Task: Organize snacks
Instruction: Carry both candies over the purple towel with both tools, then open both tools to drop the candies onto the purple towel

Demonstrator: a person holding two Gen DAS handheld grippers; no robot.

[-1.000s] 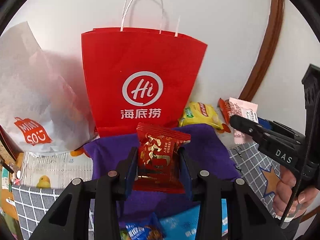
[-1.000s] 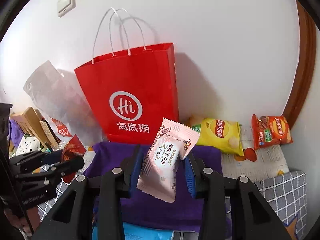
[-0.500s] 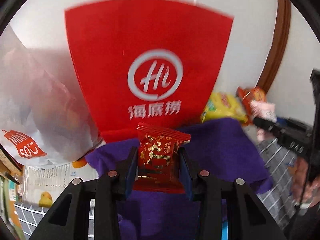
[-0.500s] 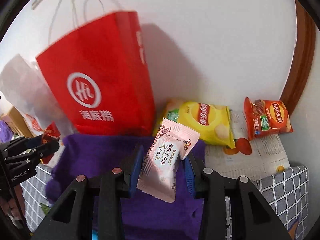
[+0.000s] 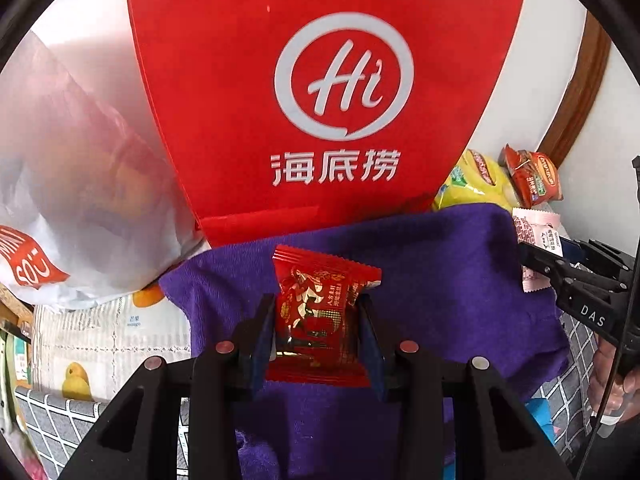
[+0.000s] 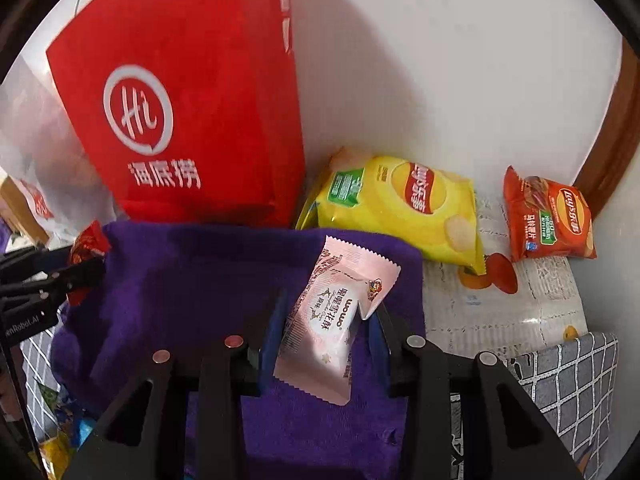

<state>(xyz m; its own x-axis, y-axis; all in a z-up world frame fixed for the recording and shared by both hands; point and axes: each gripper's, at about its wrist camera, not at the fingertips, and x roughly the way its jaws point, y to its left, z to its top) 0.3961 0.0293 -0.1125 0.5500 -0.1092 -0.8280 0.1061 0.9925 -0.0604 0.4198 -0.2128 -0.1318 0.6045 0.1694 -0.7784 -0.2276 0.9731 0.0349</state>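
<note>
A: Left gripper (image 5: 318,332) clamps the red snack packet (image 5: 320,316); right gripper (image 6: 326,332) pinches the pink snack packet (image 6: 332,320). Both hang over the purple cloth (image 6: 192,280).

B: Lower them flat and well apart (cloth's soft), release gently. Red paper bag (image 5: 304,92) stands far behind, yellow chip bag (image 6: 400,208) far right.

Left tool (image 5: 318,330) clamps red snack packet (image 5: 320,320) above purple cloth (image 5: 440,280).
</note>
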